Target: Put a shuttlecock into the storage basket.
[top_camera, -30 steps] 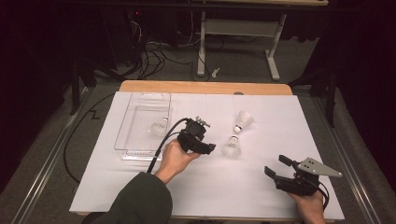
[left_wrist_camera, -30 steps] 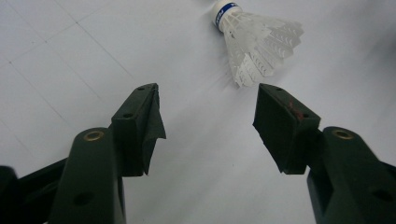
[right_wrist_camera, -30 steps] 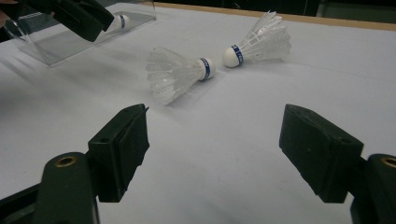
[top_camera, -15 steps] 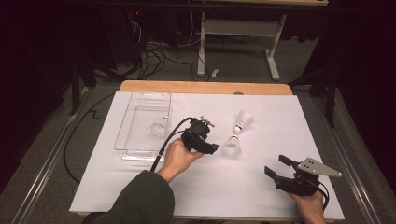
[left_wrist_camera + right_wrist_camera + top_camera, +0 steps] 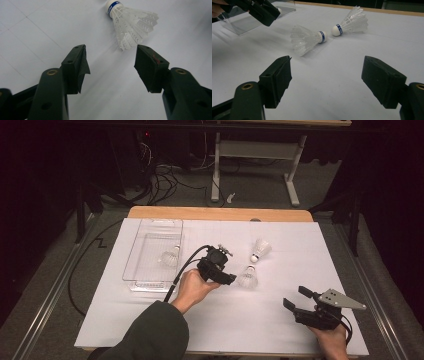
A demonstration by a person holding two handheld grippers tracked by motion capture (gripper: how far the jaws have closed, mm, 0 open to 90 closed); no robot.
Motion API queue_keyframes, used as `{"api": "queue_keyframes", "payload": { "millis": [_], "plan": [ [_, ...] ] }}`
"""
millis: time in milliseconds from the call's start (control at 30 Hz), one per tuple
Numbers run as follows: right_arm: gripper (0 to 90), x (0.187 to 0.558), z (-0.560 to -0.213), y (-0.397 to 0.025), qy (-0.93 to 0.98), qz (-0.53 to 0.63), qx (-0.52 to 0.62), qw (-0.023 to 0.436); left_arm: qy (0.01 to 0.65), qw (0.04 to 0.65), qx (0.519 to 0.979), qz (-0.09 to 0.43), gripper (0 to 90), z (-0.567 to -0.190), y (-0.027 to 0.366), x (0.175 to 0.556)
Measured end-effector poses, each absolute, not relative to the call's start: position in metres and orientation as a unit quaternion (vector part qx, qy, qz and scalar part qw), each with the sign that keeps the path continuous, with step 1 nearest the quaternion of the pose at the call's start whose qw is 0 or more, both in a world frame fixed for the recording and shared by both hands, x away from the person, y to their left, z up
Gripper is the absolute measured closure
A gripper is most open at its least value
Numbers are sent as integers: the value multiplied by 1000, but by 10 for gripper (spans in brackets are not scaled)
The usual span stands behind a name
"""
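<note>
Lying at the left of the white sheet, a clear plastic tray (image 5: 136, 279) holds one shuttlecock (image 5: 170, 256), whose outline is faint through the see-through walls in the high view. Just right of the tray, the left gripper (image 5: 231, 280) is held in a hand (image 5: 192, 287) with a dark green sleeve (image 5: 145, 332) behind it; its jaws stand spread with nothing between them, as the left gripper view shows. Right in front of them lies the nearer shuttlecock (image 5: 247, 277) on its side, feathers toward the jaws and its blue-banded cork pointing away; the feather tips sit just ahead of the gap, apart from both pads. Beyond it, near and slightly right, a second loose shuttlecock (image 5: 261, 249) lies tilted, its cork toward the first. At the lower right of the sheet, well apart from both, the right gripper (image 5: 295, 297) rests low with its jaws wide open and empty; its holding hand (image 5: 332, 345) is cut off by the bottom edge.
</note>
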State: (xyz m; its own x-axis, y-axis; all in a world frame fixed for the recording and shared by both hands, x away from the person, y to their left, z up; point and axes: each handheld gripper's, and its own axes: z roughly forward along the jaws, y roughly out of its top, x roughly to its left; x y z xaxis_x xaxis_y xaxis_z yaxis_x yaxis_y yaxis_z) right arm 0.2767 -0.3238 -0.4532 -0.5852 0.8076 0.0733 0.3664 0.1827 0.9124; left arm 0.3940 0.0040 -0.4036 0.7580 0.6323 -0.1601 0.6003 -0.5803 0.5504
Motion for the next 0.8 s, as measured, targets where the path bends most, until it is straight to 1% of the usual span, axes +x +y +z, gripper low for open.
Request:
{"api": "queue_keyframes", "payload": {
  "millis": [400, 800],
  "plan": [
    [243, 277, -453, -324, 737, 500, 398, 220, 351, 286, 891, 27, 416, -407, -4, 399],
    [244, 277, -453, -324, 737, 500, 397, 221, 345, 276, 897, 22, 436, -411, -15, 402]
  ]
}}
